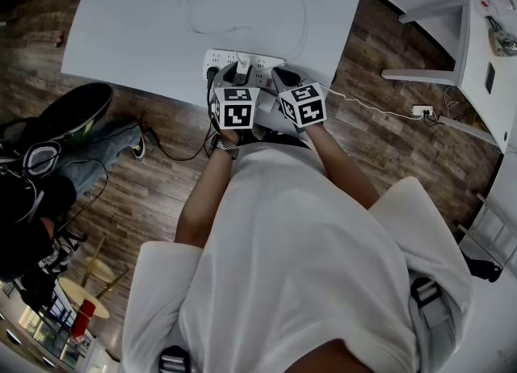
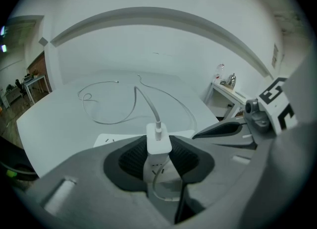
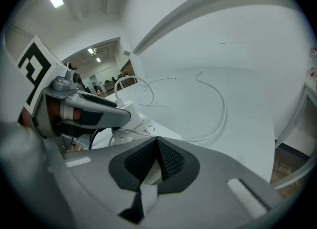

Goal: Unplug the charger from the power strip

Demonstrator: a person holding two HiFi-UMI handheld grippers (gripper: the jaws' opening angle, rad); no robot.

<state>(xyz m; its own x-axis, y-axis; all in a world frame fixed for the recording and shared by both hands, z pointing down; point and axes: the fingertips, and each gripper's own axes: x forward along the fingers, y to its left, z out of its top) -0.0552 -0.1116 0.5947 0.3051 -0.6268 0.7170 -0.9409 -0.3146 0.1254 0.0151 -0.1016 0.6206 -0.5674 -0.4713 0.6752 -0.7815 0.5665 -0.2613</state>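
A white power strip [image 1: 262,60] lies at the near edge of the white table [image 1: 121,24]. The white charger [image 1: 243,64] stands plugged into it, and its thin white cable [image 1: 300,16] loops away across the table. In the left gripper view the charger [image 2: 158,141] sits between the dark pads of my left gripper [image 2: 158,157], which press on its two sides. Beside it, my right gripper [image 3: 157,159] is shut, pads meeting, with its tips over the power strip [image 3: 148,130]. The left gripper [image 3: 124,116] shows at that view's left.
The strip sits close to the table's near edge, with wooden floor below. A black shoe [image 1: 81,109], headphones [image 1: 39,157] and dark cables lie on the floor at left. A white desk [image 1: 477,56] stands at right, with a small plug [image 1: 422,111] on the floor.
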